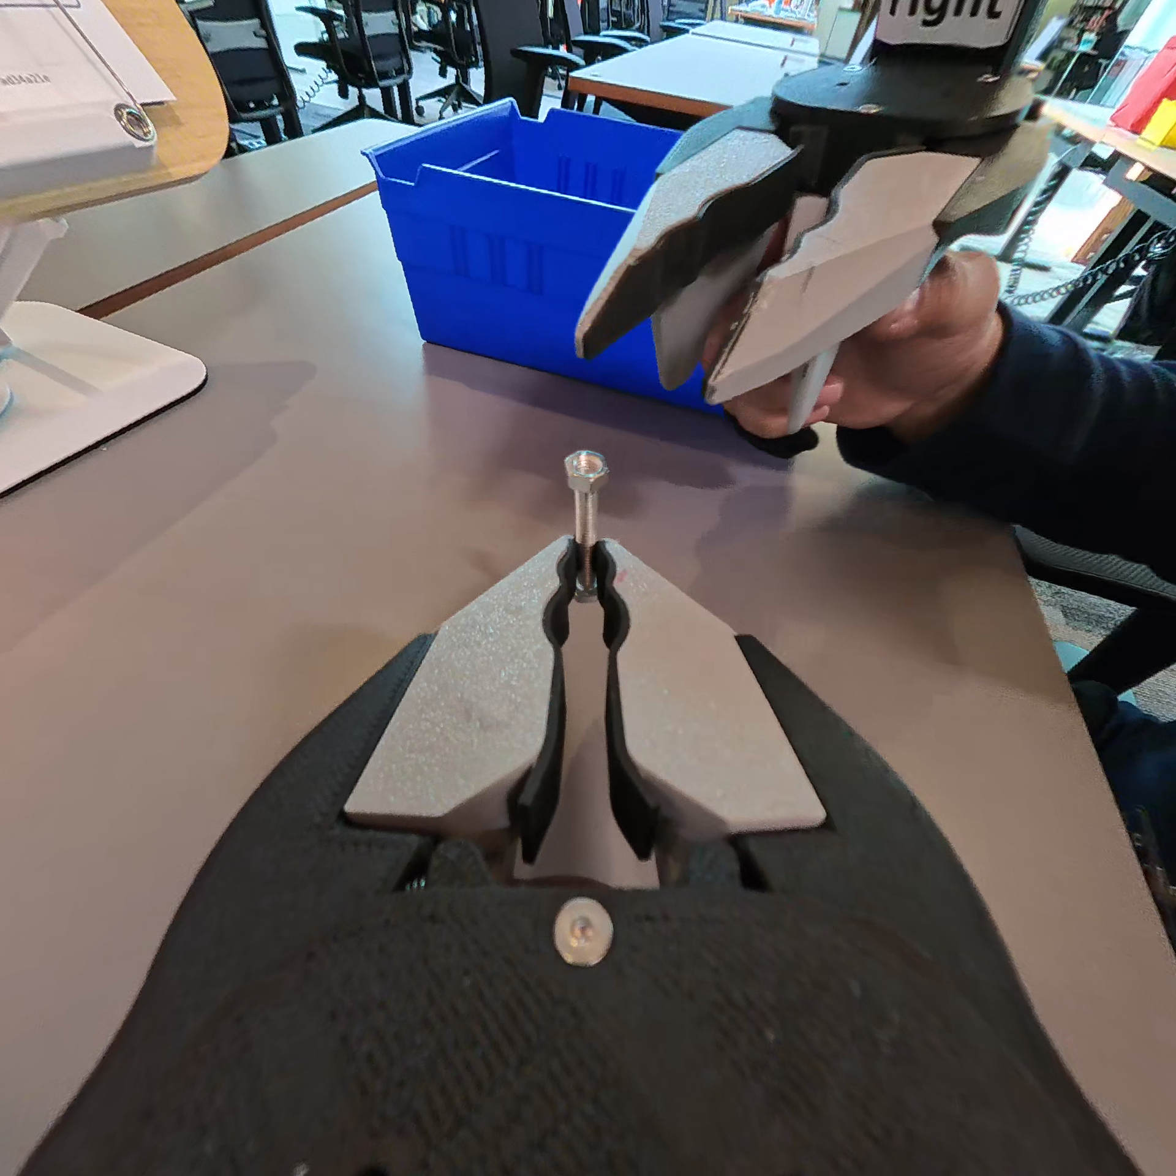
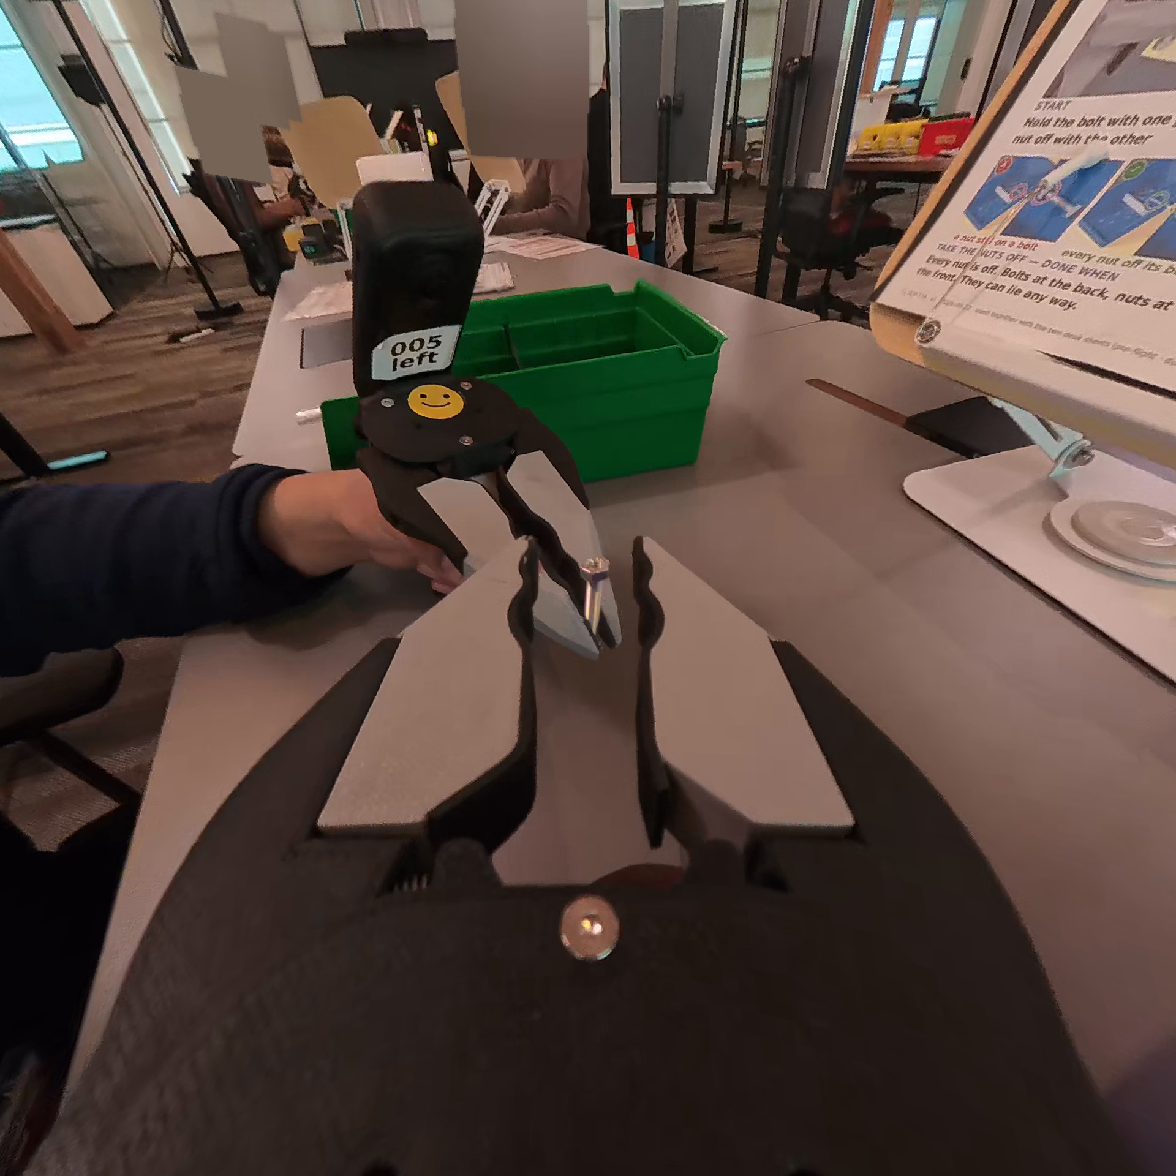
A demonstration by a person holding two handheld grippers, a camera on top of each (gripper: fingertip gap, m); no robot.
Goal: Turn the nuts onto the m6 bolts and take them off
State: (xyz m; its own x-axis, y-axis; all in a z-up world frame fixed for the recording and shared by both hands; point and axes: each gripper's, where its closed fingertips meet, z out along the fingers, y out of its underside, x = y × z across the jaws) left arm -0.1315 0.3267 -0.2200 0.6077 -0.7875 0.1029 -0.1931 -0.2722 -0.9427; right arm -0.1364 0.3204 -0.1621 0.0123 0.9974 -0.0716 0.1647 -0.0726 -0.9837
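My left gripper [image 1: 587,546] is shut on a silver bolt [image 1: 585,515]. The bolt's shaft sticks out forward past the fingertips, and its head sits between the pads. A hex nut [image 1: 587,468] sits on the bolt's far end. My right gripper [image 2: 582,547] is open and empty. In the left wrist view it [image 1: 652,366] hangs above and to the right of the nut, clear of it. In the right wrist view the left gripper [image 2: 601,643] holds the bolt [image 2: 592,601] upright, with the nut [image 2: 595,566] showing between my right fingertips.
A blue bin [image 1: 509,254] stands on the grey table [image 1: 254,509] behind the bolt. A green bin [image 2: 636,407] stands behind the left gripper. An instruction sheet on a white stand [image 2: 1050,223] is at one side, its base [image 1: 95,394] on the table. People sit at desks beyond. There is about 6 cm between the tips of the two grippers.
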